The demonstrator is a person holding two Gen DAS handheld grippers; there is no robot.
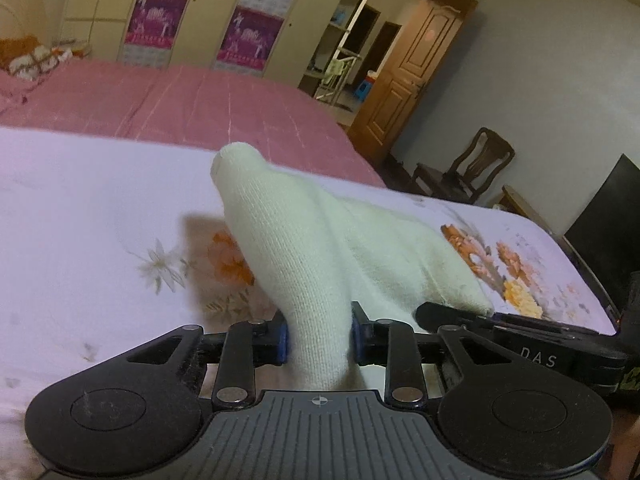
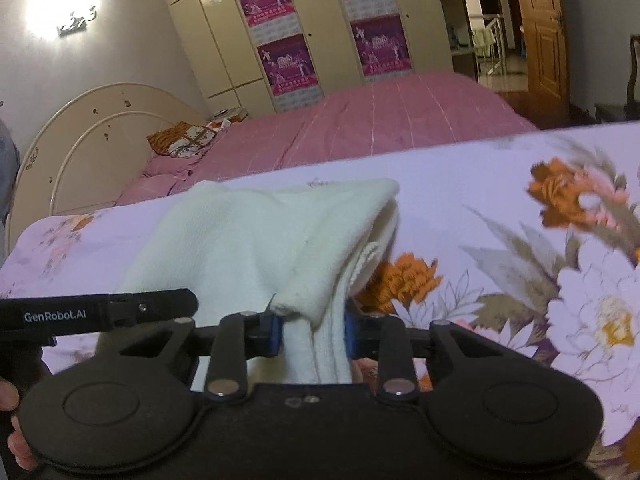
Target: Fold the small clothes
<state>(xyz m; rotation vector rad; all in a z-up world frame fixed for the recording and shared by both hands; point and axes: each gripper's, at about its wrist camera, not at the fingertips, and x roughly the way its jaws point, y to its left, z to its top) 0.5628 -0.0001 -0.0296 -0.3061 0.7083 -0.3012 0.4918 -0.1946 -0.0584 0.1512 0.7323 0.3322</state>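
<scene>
A small white knitted garment is held over a surface covered by a floral cloth. My left gripper is shut on one end of it, and the fabric rises in a peak ahead of the fingers. My right gripper is shut on the other end of the same white garment, where several layers bunch between the blue pads. The right gripper's body shows at the right of the left wrist view. The left gripper's body shows at the left of the right wrist view.
A bed with a pink cover lies behind the floral surface, with a round headboard. Wardrobes with purple posters line the wall. A wooden chair, a dark screen and an open wooden door are to the right.
</scene>
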